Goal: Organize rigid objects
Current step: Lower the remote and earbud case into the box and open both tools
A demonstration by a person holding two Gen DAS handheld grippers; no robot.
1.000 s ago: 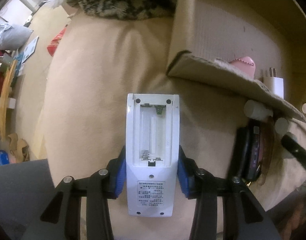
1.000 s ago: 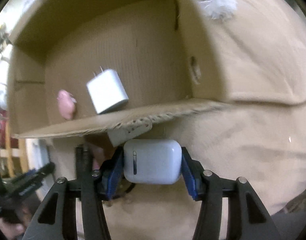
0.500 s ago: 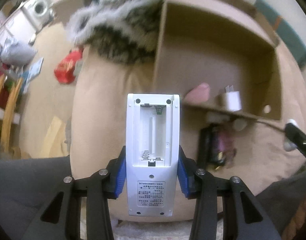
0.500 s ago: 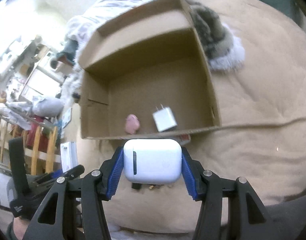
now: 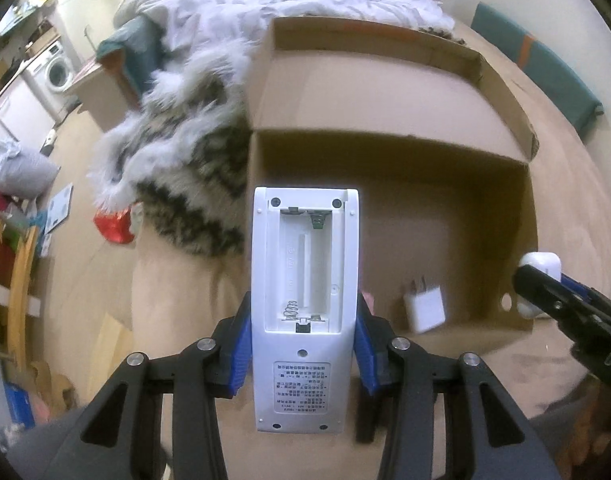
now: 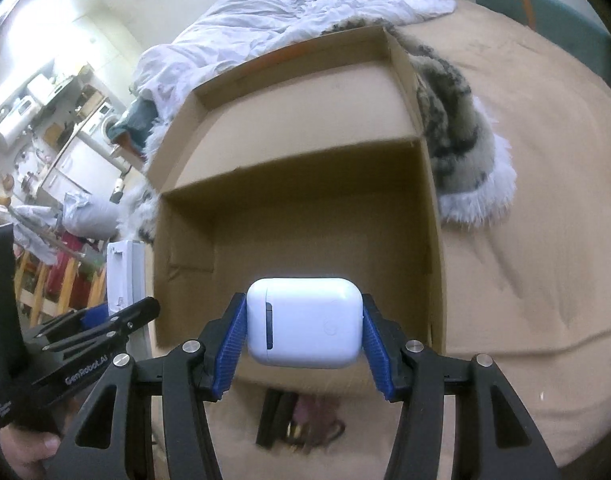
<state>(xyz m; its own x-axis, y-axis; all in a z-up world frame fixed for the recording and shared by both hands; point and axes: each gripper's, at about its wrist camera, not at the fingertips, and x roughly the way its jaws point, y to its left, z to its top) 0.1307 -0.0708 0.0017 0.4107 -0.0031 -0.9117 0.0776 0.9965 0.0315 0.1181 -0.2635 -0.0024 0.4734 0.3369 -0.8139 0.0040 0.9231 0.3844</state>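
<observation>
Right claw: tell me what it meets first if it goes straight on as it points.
Probably the box floor: the right claw, shut on the earbud case, points into the open box past its near wall. Depth is unclear.

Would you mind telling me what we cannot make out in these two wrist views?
- Left wrist: the pink item in the cardboard box is nearly all hidden behind the remote.
- Left wrist: the remote's label print is too small to read.
- Right wrist: the dark items on the bed are blurred and covered by the earbud case and right gripper.
</observation>
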